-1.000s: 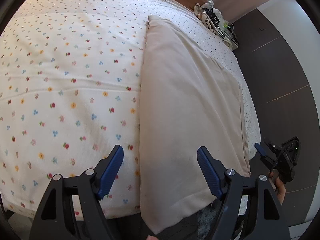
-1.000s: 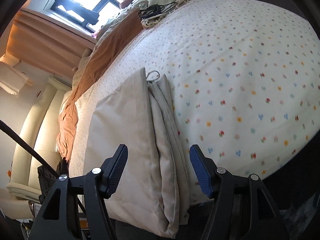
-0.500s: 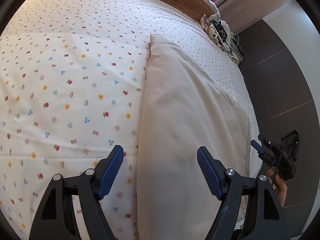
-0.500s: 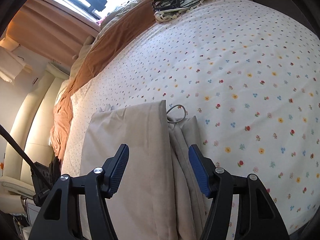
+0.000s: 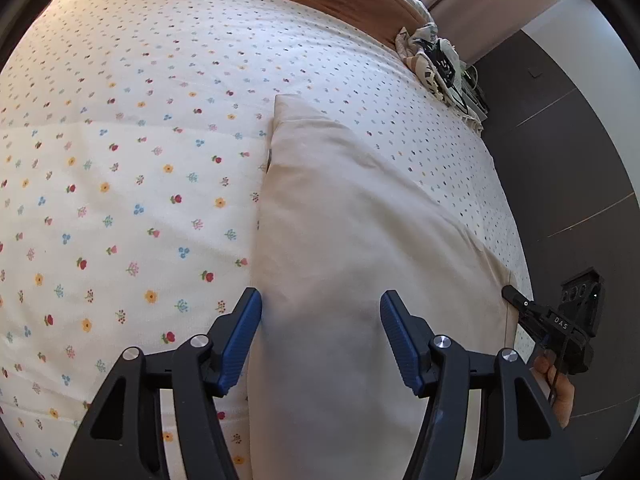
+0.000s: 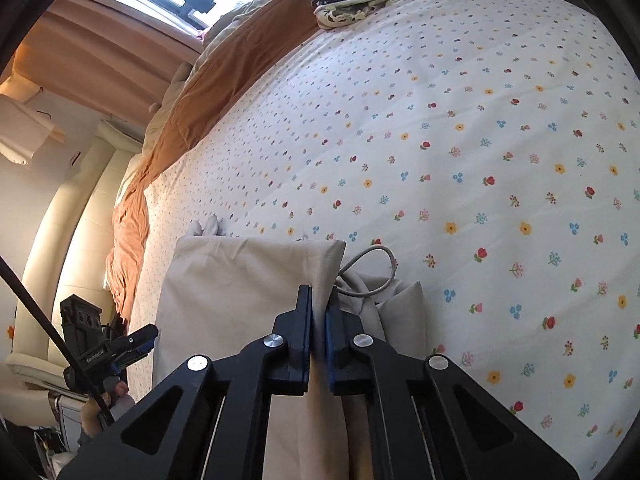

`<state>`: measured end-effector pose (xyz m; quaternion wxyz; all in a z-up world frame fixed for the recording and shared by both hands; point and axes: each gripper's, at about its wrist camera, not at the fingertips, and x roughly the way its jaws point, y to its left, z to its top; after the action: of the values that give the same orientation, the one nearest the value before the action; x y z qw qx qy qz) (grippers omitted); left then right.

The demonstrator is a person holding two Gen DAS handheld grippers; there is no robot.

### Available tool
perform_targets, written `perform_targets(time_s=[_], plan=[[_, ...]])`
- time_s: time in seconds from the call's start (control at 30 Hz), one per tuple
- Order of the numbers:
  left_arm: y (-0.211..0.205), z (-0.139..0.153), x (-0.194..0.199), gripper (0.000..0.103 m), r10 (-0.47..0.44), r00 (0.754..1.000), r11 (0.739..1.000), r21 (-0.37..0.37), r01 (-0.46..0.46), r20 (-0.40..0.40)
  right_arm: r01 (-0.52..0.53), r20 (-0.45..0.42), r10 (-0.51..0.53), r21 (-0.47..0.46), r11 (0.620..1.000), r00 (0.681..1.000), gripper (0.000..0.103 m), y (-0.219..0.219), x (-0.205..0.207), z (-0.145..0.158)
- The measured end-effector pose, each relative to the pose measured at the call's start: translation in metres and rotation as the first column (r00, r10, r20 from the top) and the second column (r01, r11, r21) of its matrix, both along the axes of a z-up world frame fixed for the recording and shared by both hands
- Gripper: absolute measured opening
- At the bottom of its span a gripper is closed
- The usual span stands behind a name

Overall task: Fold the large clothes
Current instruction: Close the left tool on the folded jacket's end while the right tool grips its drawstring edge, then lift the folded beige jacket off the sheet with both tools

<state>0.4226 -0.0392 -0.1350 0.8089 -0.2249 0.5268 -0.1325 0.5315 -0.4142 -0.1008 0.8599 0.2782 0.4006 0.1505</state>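
Most of the bed (image 5: pixel 120 160) is bare floral sheet, giving room to fold. Along its near edge lies the beige garment (image 5: pixel 340 240), folded into a long strip. My guess: both ends get lifted together. At one end, the right claw (image 6: pixel 319 308) is clamped on a cloth edge; at the other, the left claw (image 5: pixel 320 320) straddles the strip, closing, pads not yet pressing.

The right tongs (image 6: pixel 319 312) point down toward twelve o'clock, their jaws pressed together on a fold of beige cloth (image 6: pixel 240 280). The left tongs (image 5: pixel 320 320) tilt down more steeply, jaws closing astride the cloth without pinching it. A hand (image 5: pixel 558 390) grips the right tool's handle at four o'clock.
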Motion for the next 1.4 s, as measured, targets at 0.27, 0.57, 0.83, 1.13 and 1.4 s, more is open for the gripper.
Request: perform_targets(time_s=[0.27,0.57,0.83,1.13,1.4], plan=[[-0.014,0.003,-0.002,0.062,-0.027,0.999,1.0,0.014,0.027,0.02,0.041,-0.023,-0.04,0.036,0.999,0.999,0.002,-0.018,-0.017,-0.013],[-0.006,-0.001,-0.004,0.062,-0.018,1.0,1.0,0.022,0.017,0.006,0.031,-0.067,-0.031,-0.011,0.999,0.997,0.059,-0.023,-0.031,0.005],[-0.003,-0.007,-0.009,0.062,-0.016,1.0,1.0,0.022,0.016,-0.007,-0.043,-0.143,0.06,0.122,0.992,0.988,0.061,-0.033,-0.025,-0.024],[-0.004,-0.014,0.004,0.062,-0.01,1.0,1.0,0.028,0.011,-0.012,-0.129,-0.139,0.186,0.345,0.93,0.973,0.061,-0.042,0.015,-0.048],[-0.01,-0.013,0.017,0.038,0.017,1.0,0.997,0.07,-0.017,-0.003,-0.149,-0.132,0.192,0.281,0.948,0.973,0.027,-0.035,0.029,-0.049]])
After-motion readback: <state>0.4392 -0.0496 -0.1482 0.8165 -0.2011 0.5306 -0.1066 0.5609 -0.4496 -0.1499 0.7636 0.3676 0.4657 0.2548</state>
